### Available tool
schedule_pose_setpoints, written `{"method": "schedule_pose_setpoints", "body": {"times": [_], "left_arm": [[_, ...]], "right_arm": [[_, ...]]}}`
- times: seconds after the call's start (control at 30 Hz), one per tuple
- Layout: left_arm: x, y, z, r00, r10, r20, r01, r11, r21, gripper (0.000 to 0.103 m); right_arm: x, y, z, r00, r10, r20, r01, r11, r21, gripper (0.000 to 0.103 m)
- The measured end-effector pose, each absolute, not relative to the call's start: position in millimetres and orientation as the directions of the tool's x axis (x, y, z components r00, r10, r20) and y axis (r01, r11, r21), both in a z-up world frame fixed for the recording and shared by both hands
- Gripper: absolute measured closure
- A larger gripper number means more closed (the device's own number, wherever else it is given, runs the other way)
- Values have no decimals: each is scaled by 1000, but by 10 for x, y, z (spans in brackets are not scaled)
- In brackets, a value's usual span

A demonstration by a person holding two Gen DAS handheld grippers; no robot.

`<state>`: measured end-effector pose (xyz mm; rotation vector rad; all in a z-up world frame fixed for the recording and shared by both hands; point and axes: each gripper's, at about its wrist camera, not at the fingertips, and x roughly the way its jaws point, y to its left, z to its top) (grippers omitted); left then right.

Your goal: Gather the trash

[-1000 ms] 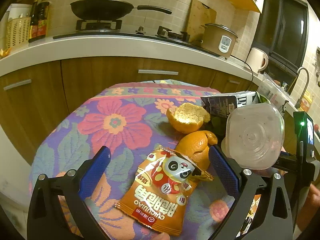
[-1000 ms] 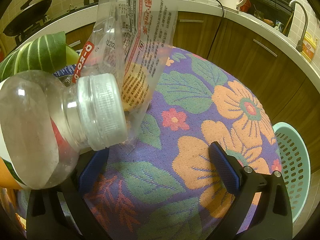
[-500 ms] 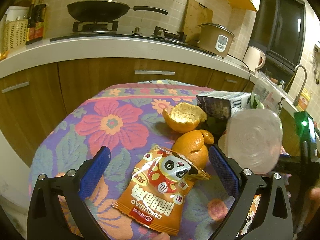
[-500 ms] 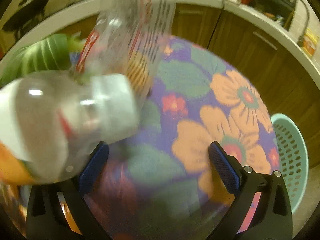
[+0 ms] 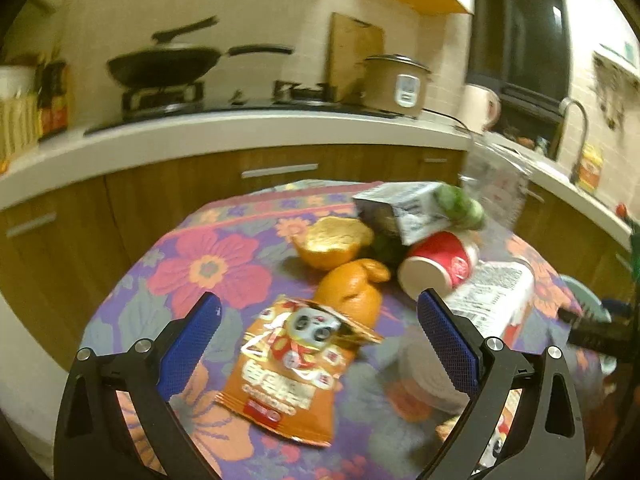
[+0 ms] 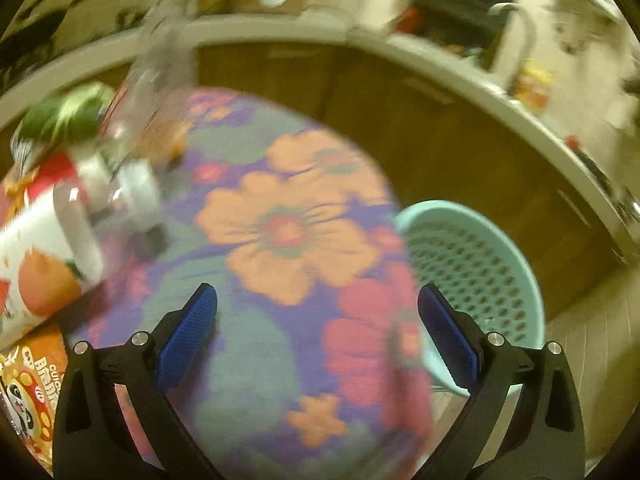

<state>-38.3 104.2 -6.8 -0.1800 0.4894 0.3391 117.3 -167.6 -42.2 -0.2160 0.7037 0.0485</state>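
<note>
**Both grippers spread and empty above a trash-strewn floral table**

The left gripper [image 5: 318, 336] is held with its blue pads wide apart and nothing between them. Below the gap an orange snack bag [image 5: 294, 364] is seen lying flat on the floral tablecloth [image 5: 200, 268], clear of both pads. Just beyond the bag two pieces of orange peel [image 5: 340, 264] are found, one cupped upward and the other touching the bag's far edge. To the right of the peel a red paper cup [image 5: 438, 268] lies on its side with its mouth toward the camera, and a grey carton [image 5: 400, 208] is tilted behind it with something green against it. A labelled plastic bottle [image 5: 488, 300] is laid on its side at the right, near the right pad. Bare cloth is left on the near-left part of the table, up to its rounded left edge.

The right gripper [image 6: 318, 334] is likewise parted, with nothing held. Under it a broad stretch of tablecloth is unoccupied as far as the table's right edge. Past that edge, lower down, a pale teal perforated basket [image 6: 480, 256] stands on the floor before the wooden cabinets [image 6: 440, 128]. The bottle and a crumpled clear wrapper [image 6: 160, 80] are confined to the far left of this blurred view.
</note>
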Motion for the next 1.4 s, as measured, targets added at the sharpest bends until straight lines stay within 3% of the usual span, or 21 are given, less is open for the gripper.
{"method": "schedule_pose_setpoints", "body": {"times": [0.23, 0.37, 0.53, 0.73, 1.0, 1.4], "left_arm": [[-415, 458, 90, 901, 141, -411, -167, 986, -28, 8], [-278, 71, 143, 929, -6, -370, -7, 999, -33, 8], [-50, -215, 34, 924, -74, -374, 80, 997, 1, 8], [-16, -231, -44, 924, -96, -370, 96, 995, -18, 8], [-14, -228, -49, 921, -100, -376, 98, 995, -23, 8], [-42, -233, -35, 928, -71, -365, 72, 997, -9, 8]], "right_arm": [[736, -2002, -337, 893, -134, -430, 51, 979, -199, 7], [569, -2176, -352, 895, -149, -420, 97, 985, -143, 7], [404, -2277, -380, 909, -155, -387, 108, 984, -140, 7], [284, -2437, -428, 898, -176, -402, 158, 984, -77, 7], [139, -2380, -412, 916, -211, -341, 186, 977, -106, 7], [135, -2354, -406, 910, -212, -356, 180, 976, -120, 7]]}}
